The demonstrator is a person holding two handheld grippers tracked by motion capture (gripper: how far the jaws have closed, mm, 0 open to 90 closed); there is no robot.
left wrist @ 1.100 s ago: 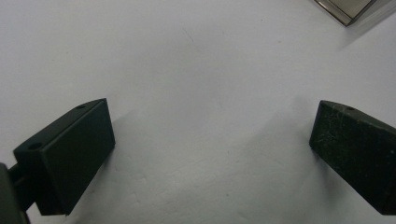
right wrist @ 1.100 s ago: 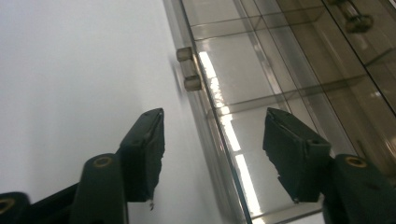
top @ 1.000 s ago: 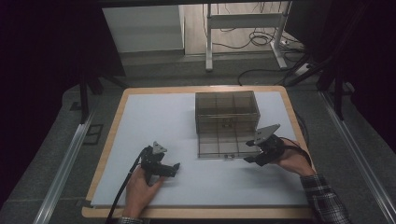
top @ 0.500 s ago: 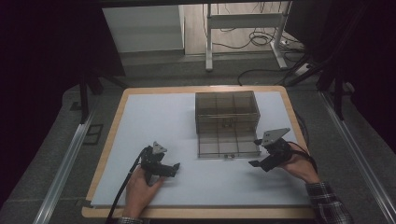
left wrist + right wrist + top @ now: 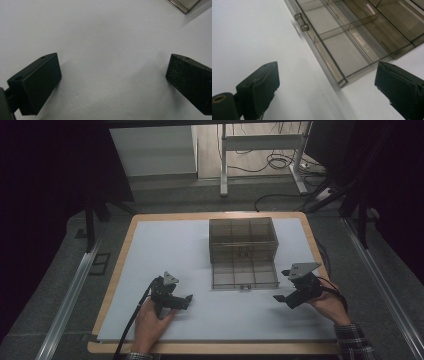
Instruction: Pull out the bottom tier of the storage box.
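The right gripper [image 5: 281, 299] is standing with its two black jaws spread wide, having just been opening, and nothing is sitting between them. In the right gripper view the same gripper [image 5: 325, 87] is looking past its parted jaws at the near corner of the smoky transparent plastic organiser box [image 5: 352, 37], whose opened lid is lying flat on the white sheet [image 5: 249, 32]; a small clear latch tab [image 5: 301, 22] is sticking out from the lid's front edge. The jaws are hanging just beside that corner, apart from it.

The left gripper [image 5: 186, 299] is also holding its black jaws wide apart with nothing between them. In the left gripper view this gripper [image 5: 112, 82] is facing bare white sheet [image 5: 100, 37], with one corner of the organiser box [image 5: 186, 5] peeking in at the top right.

From the high view, the organiser box [image 5: 243, 242] is sitting toward the far middle of the wooden-edged table [image 5: 120, 255], its divided lid folded out toward the person. The person's left hand [image 5: 150, 320] and right hand [image 5: 330, 302] are each wrapping a gripper, one on either side of the box, well apart from each other.
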